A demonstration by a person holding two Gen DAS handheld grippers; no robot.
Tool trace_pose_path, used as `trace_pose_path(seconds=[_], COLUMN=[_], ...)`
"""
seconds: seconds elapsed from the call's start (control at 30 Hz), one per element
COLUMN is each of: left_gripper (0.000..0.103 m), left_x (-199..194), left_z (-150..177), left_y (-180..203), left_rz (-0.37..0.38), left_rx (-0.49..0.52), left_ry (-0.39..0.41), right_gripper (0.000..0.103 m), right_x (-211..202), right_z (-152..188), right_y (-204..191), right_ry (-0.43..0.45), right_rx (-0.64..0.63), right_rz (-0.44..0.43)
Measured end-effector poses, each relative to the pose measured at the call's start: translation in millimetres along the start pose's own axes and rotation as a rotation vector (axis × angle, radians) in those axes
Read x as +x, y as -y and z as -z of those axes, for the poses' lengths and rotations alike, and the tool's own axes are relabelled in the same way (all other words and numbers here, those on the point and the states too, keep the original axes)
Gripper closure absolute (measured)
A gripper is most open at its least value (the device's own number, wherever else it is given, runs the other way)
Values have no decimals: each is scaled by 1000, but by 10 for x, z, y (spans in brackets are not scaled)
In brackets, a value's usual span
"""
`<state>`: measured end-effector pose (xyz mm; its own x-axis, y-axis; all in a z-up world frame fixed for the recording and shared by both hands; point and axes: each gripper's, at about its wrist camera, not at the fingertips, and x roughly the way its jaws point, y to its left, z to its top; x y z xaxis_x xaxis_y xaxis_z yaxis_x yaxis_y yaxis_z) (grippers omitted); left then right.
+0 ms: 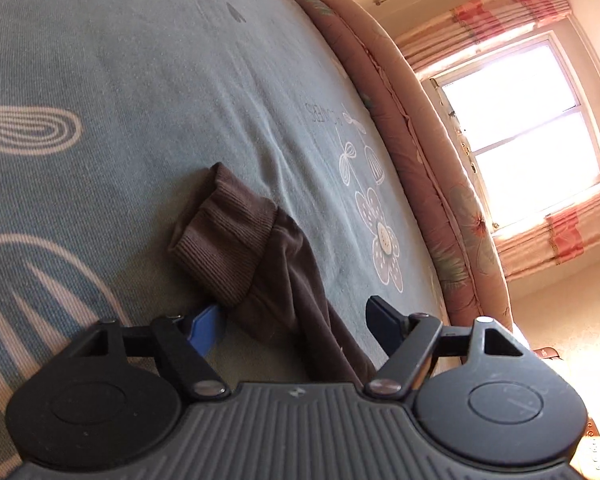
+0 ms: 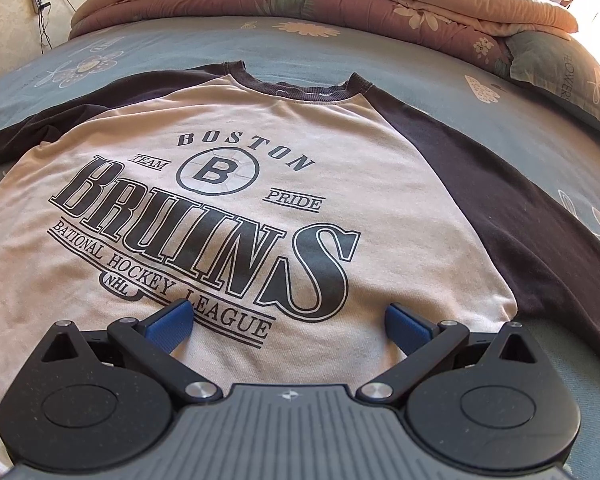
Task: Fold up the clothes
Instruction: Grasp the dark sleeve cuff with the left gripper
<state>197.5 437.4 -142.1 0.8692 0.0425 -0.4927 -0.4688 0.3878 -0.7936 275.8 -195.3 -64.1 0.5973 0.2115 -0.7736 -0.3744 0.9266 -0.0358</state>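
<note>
Your sweatshirt (image 2: 236,216) lies flat, print up, on the blue bedsheet (image 2: 440,76). Your right gripper (image 2: 288,320) hovers over its hem, jaws spread, pinching nothing. Your left gripper (image 1: 296,316) straddles the brown sleeve (image 1: 236,232) with jaws apart, not pressing it.

You see a cream sweatshirt (image 2: 236,128) with dark brown sleeves and collar and a dark printed hockey logo. Your bedsheet (image 1: 140,92) is grey-blue with pale outlined flowers, the quilt (image 2: 340,4) dusty pink and floral, the curtains (image 1: 500,20) pink-striped.
</note>
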Motion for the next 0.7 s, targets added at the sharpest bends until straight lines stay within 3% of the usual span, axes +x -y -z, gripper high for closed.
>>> trace_pose_path(seconds=[0.13,0.27,0.37,0.43,0.5,0.63,0.7], left_gripper=[31,31,38,52,79,82,82], left_x=[43,172,178,222,252,210,36], left_z=[-94,-178,-207,-185,-180,-274,-337], left_y=[-7,104,179,341,459,642,708], left_rz=[-20,-46,-98,-205,-299,-403,-390], left_rx=[-23,15,80,183,257,306,328], left_ry=[44,51,57,41,23,23,60], right_gripper=[0,0,0,0,0,0,0], right_x=[0,-4,-5,-5,-6,-7,-7], right_z=[3,11,13,14,14,13,10], right_y=[-1,-6,-9,-11,-16,-13,-12], right_ry=[1,3,3,3,2,1,0], right_rx=[-1,-1,0,0,-1,-2,-2], right_rz=[1,3,4,4,5,4,4])
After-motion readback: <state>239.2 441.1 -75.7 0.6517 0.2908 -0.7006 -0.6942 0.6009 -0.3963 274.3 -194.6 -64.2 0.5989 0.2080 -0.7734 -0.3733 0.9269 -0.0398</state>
